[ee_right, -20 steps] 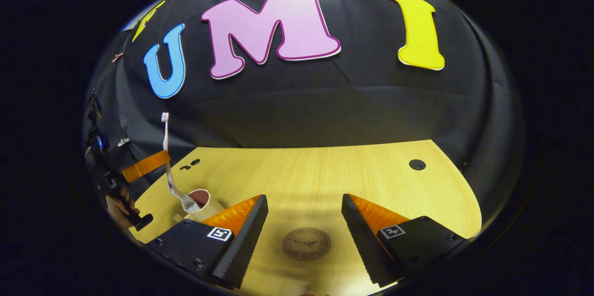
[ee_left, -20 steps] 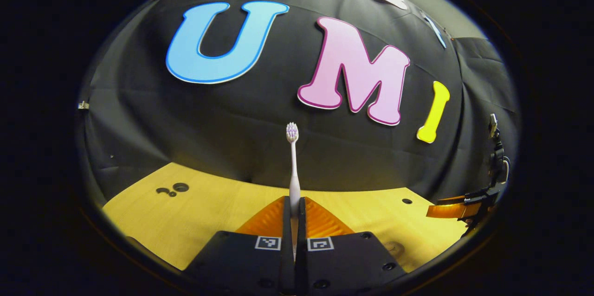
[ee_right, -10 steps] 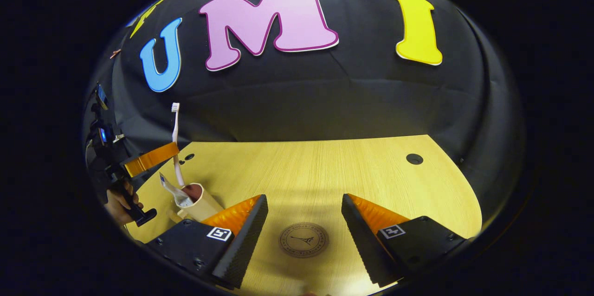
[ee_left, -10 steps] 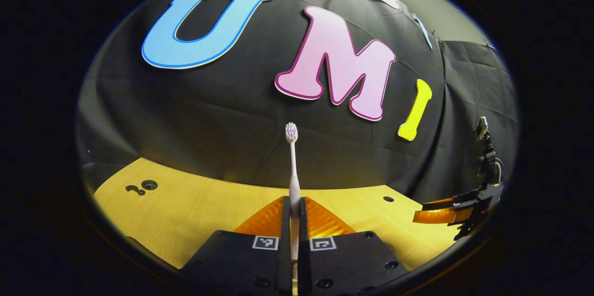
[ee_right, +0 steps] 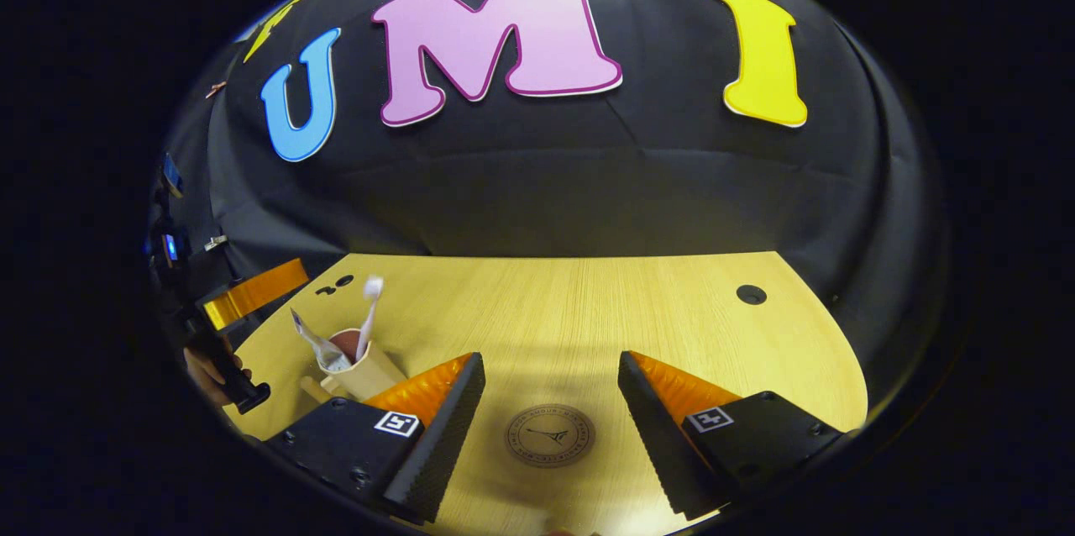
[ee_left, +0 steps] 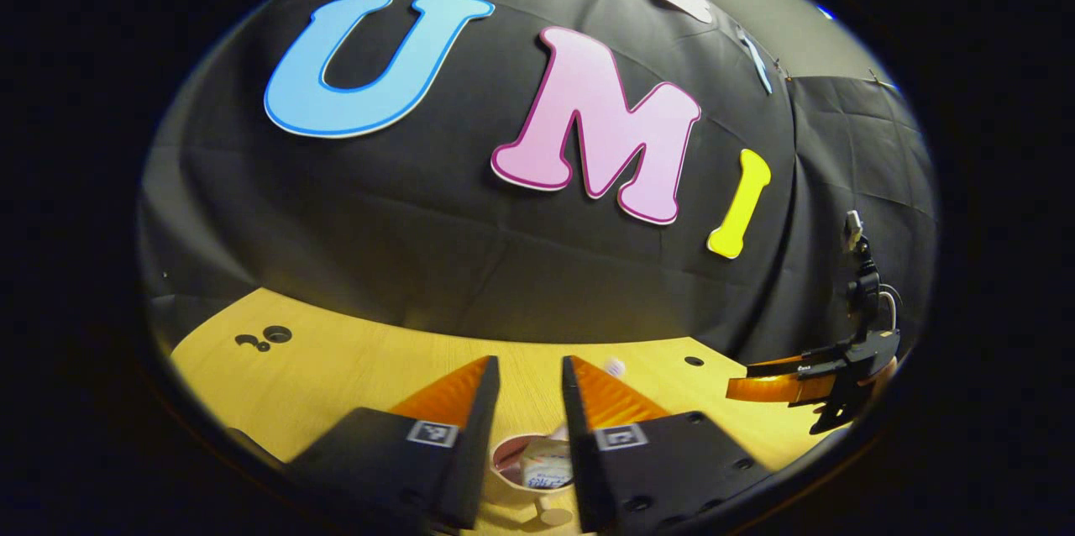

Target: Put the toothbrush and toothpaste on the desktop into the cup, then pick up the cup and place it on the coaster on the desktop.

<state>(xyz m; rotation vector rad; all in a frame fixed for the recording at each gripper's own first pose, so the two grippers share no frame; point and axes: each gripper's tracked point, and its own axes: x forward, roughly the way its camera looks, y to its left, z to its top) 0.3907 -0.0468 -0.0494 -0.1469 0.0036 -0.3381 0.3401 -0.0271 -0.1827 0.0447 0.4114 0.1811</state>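
Black cloth wall all around the back, hanging in soft folds. Below it, a big yellow wooden table with a few small round holes in the top.

Left gripper held up over the cup, seen in the left gripper view with its two fingers spread apart and nothing between them. Same gripper seen far off at the left edge of the right gripper view, up above the table beside the cup, with a hand below it on the grip.

Right gripper low over the table, fingers wide apart, holding nothing. Seen too at the right edge of the left gripper view, off to the side and up in the air.

Cup standing on the table, well left of the coaster, right under the left gripper's fingers in the left gripper view. Small handle on it, dark red inside.

Round brown coaster flat on the table, between the right gripper's fingers, bare on top.

Toothpaste in the cup, leaning left, flat end sticking up.

Toothbrush in the cup too, leaning right, white head up and a bit blurry.
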